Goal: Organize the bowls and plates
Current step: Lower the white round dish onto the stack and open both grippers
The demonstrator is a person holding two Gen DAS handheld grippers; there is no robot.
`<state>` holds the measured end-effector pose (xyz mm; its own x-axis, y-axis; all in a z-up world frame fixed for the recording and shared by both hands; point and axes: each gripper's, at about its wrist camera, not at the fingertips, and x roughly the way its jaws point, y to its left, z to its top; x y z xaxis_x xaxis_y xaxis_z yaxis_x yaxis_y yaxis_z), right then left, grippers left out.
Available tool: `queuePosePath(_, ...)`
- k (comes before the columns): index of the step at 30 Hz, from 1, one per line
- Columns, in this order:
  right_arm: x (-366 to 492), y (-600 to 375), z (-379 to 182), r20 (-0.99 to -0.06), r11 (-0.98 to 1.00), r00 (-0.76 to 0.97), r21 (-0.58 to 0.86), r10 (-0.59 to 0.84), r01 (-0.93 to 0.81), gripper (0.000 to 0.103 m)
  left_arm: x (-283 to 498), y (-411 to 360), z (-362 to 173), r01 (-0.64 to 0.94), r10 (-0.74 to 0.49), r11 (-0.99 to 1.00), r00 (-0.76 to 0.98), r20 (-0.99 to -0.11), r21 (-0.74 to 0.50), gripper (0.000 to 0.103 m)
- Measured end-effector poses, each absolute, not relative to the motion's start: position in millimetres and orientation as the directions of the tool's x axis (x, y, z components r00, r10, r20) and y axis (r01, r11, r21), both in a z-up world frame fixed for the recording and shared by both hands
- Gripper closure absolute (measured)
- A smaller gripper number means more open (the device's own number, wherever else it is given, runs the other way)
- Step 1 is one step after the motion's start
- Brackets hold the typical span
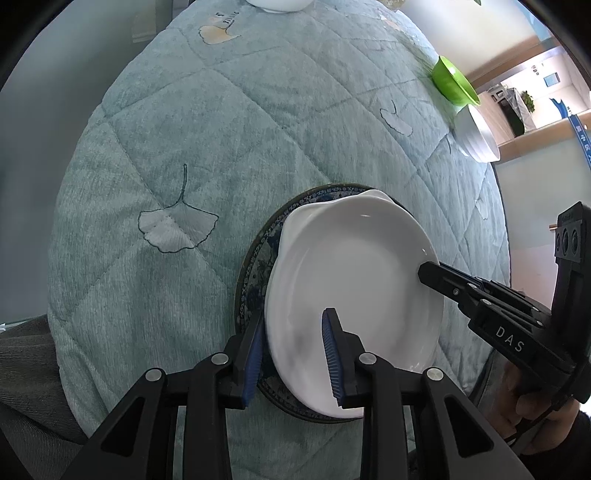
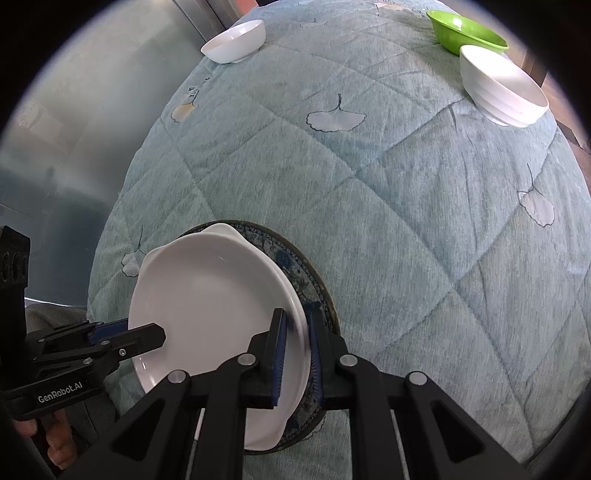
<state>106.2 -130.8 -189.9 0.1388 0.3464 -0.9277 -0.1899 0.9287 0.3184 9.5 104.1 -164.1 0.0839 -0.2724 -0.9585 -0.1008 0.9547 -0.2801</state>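
Observation:
A white plate [image 1: 354,295] lies on top of a blue patterned plate [image 1: 255,269] on the quilted teal cloth. My left gripper [image 1: 295,354] straddles the white plate's near left rim, with a wide gap between its pads, so it is open. My right gripper [image 2: 297,354] has its pads close on either side of the white plate's [image 2: 214,302] right rim, above the blue patterned plate [image 2: 310,284]. Each gripper shows in the other's view: the right one [image 1: 428,271] and the left one [image 2: 162,332].
A green bowl [image 2: 461,29] and a ribbed white bowl [image 2: 502,88] stand at the far right of the table. Another white bowl [image 2: 236,40] stands at the far left edge. The teal cloth [image 2: 369,184] covers the table between them. The green bowl [image 1: 452,81] also shows in the left wrist view.

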Motion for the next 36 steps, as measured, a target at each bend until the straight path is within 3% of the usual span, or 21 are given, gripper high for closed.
queuePosePath(3, 106.1, -131.5, -189.1, -0.927, 0.928, 0.137, 0.321, 0.348, -0.191, 0.091, 10.4, 105.3, -163.0, -0.103, -0.271, 0.955, 0.081, -0.959, -0.278, 0.075)
queuePosePath(5, 103.4, -132.7, -182.6, -0.933, 0.935, 0.153, 0.291, 0.324, -0.204, 0.089, 11.2, 108.0, -159.3, -0.111, -0.269, 0.954, 0.087, -0.959, -0.278, 0.067)
queuePosePath(7, 102.8, -135.6, -174.3, -0.933, 0.936, 0.176, 0.271, 0.312, -0.223, 0.08, 11.5, 113.1, -152.6, -0.12, -0.255, 0.956, 0.1, -0.962, -0.266, 0.054)
queuePosePath(8, 102.2, -140.4, -170.4, -0.931, 0.937, 0.187, 0.27, 0.313, -0.222, 0.069, 11.5, 117.6, -148.7, -0.129, -0.244, 0.958, 0.113, -0.963, -0.257, 0.042)
queuePosePath(9, 101.7, -147.3, -167.9, -0.928, 0.938, 0.194, 0.276, 0.317, -0.212, 0.059, 11.9, 122.7, -146.4, -0.14, -0.237, 0.957, 0.122, -0.964, -0.253, 0.037)
queuePosePath(10, 102.5, -155.0, -167.8, -0.926, 0.938, 0.194, 0.287, 0.323, -0.195, 0.056, 12.7, 127.5, -145.9, -0.155, -0.235, 0.955, 0.127, -0.964, -0.253, 0.032)
queuePosePath(15, 110.5, -171.4, -191.5, -0.906, 0.905, 0.068, 0.408, 0.418, -0.121, 0.056, 21.9, 143.6, -165.0, -0.225, -0.332, 0.915, 0.052, -0.942, -0.335, 0.032)
queuePosePath(19, 105.5, -155.4, -195.3, -0.893, 0.884, 0.029, 0.438, 0.448, -0.162, 0.056, 25.6, 144.4, -172.4, -0.237, -0.424, 0.874, 0.051, -0.904, -0.424, 0.032)
queuePosePath(25, 102.9, -136.9, -196.2, -0.911, 0.897, 0.018, 0.403, 0.413, -0.18, 0.053, 28.0, 129.3, -184.0, -0.221, -0.424, 0.882, 0.014, -0.905, -0.417, 0.039)
queuePosePath(36, 106.5, -123.8, -200.8, -0.916, 0.904, 0.03, 0.388, 0.399, -0.178, 0.051, 34.7, 123.0, -186.3, -0.182, -0.369, 0.912, 0.021, -0.929, -0.367, 0.039)
